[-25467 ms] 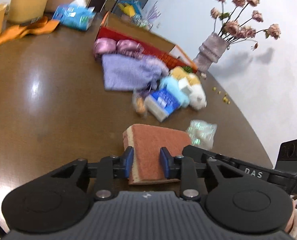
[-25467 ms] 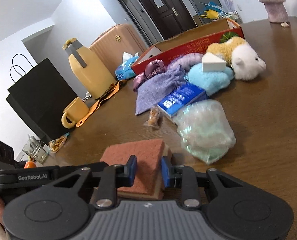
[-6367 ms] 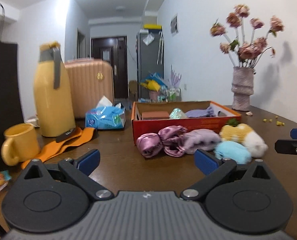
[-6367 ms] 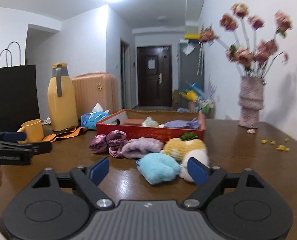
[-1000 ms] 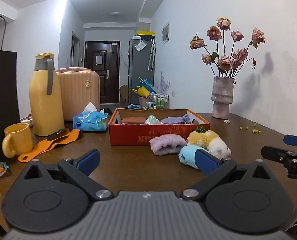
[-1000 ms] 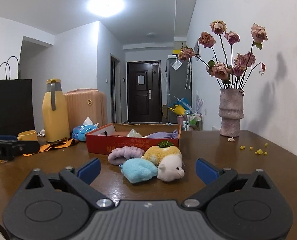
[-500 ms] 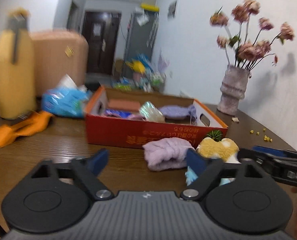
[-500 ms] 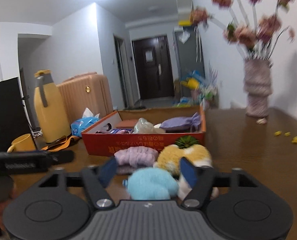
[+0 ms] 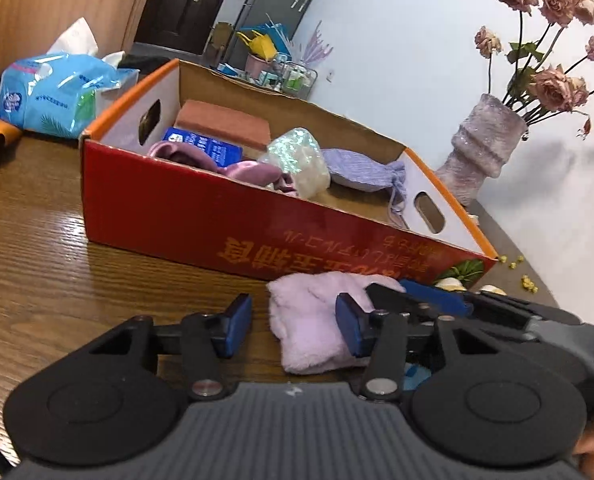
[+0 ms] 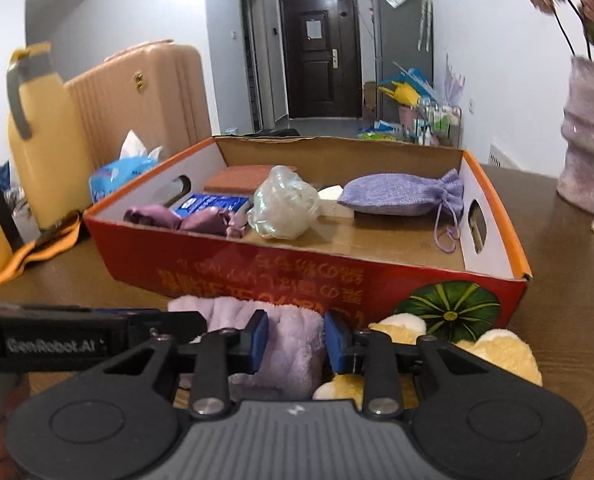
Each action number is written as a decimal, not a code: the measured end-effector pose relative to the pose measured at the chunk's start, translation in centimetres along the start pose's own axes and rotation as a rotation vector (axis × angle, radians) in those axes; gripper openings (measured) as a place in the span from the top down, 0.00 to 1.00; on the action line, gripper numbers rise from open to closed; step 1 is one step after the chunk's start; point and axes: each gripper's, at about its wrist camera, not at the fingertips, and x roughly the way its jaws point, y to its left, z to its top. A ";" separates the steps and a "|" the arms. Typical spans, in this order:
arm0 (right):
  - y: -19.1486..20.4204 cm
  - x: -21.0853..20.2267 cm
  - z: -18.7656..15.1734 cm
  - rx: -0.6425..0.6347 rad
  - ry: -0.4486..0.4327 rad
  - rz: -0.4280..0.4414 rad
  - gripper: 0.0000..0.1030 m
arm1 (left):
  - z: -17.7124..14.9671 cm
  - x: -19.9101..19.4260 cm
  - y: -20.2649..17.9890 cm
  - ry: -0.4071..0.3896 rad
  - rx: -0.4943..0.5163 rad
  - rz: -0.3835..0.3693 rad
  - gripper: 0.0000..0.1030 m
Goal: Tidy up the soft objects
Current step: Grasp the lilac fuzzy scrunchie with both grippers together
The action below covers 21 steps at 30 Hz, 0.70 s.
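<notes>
The right gripper [image 10: 293, 338] pinches the fluffy lilac cloth [image 10: 285, 344] lying against the red box [image 10: 257, 264] at its 6 o'clock; the left gripper [image 9: 293, 326] stands spread around the same cloth [image 9: 309, 320]. It looks light and floppy, so gather its bunched middle.

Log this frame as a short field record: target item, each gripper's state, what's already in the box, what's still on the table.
target: lilac fluffy cloth, on the table in front of the red box
left gripper: fingers open, straddling the cloth's near end
right gripper: fingers narrowed around the cloth, contact unclear
in box: brown sponge, blue packet, satin scrunchies, iridescent pouch, white wedge, purple drawstring bag
still outside: yellow-and-white plush, cloth
</notes>
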 end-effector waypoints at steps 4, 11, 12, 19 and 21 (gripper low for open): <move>0.5 0.0 -0.1 -0.029 -0.003 -0.001 0.72 | 0.0 0.4 -0.6 0.027 0.027 -0.009 0.77; 1.7 -3.0 0.8 -0.058 -0.074 0.034 0.87 | 0.1 -5.3 -3.4 -0.077 0.116 0.006 0.86; 2.1 -4.4 1.0 -0.066 -0.100 0.037 0.87 | -0.2 -7.0 -3.8 -0.092 0.129 0.006 0.86; 5.0 -14.8 -3.2 -0.040 -0.152 0.082 0.86 | -6.8 -15.0 -5.1 -0.072 0.091 -0.018 0.86; 5.1 -16.6 -5.8 -0.004 -0.126 0.086 0.86 | -9.8 -15.8 -5.6 -0.030 0.098 -0.009 0.86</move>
